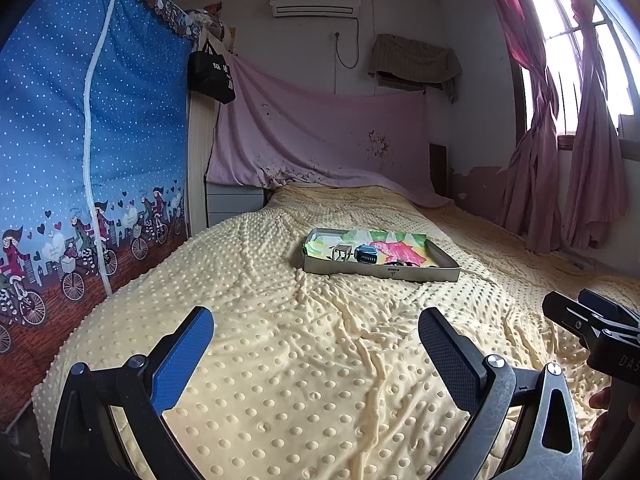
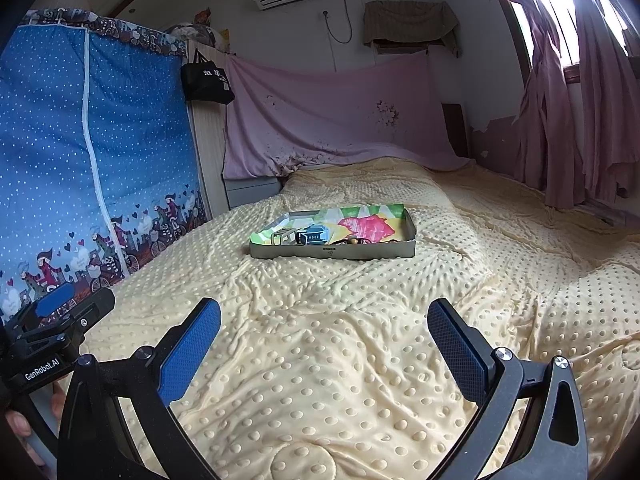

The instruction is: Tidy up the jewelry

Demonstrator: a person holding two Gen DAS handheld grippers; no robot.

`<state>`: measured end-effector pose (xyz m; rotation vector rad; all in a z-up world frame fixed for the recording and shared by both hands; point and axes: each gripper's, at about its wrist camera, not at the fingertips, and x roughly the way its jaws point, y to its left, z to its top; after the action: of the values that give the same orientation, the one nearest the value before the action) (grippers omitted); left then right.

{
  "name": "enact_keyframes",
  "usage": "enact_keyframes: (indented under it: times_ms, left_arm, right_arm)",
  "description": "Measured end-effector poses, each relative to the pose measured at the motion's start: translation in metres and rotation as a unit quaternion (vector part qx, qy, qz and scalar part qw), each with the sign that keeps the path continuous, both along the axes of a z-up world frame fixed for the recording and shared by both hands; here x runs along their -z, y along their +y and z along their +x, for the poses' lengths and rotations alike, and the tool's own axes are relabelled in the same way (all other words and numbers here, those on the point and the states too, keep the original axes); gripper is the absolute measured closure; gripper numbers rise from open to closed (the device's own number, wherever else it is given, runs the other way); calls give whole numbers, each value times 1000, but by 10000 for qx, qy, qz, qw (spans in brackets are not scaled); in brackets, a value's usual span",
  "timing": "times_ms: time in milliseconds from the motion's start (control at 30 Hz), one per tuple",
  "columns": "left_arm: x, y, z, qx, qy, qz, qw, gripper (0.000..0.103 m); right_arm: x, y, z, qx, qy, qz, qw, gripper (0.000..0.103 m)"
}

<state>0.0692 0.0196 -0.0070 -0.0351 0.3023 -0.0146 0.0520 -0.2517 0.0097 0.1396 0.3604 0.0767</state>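
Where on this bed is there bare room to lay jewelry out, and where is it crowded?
Bare blanket lies between the open left tongs and right tongs and the tray, also right of it toward the curtains. The tray's near-left end is crowded with small items.

Dimpled cream bedspread, pink curtains at bright window, blue fabric wardrobe

Home bedroom: bed, curtains, fabric wardrobe.

- Left gripper: black frame arms, blue textured pads, silver screws at 4 and 8 o'clock.
- Right gripper: same black-and-blue build; the neighbouring body at 8 o'clock reads "GenRobot.AI".
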Motion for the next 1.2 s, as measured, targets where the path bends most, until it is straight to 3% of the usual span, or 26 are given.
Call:
enact_keyframes:
  times_ms: [1200]
  left_arm:
    - [-1, 0, 1, -47, -9, 25, 10000, 0]
  right_arm:
    - [4, 1, 4, -37, 29, -27, 10000, 1]
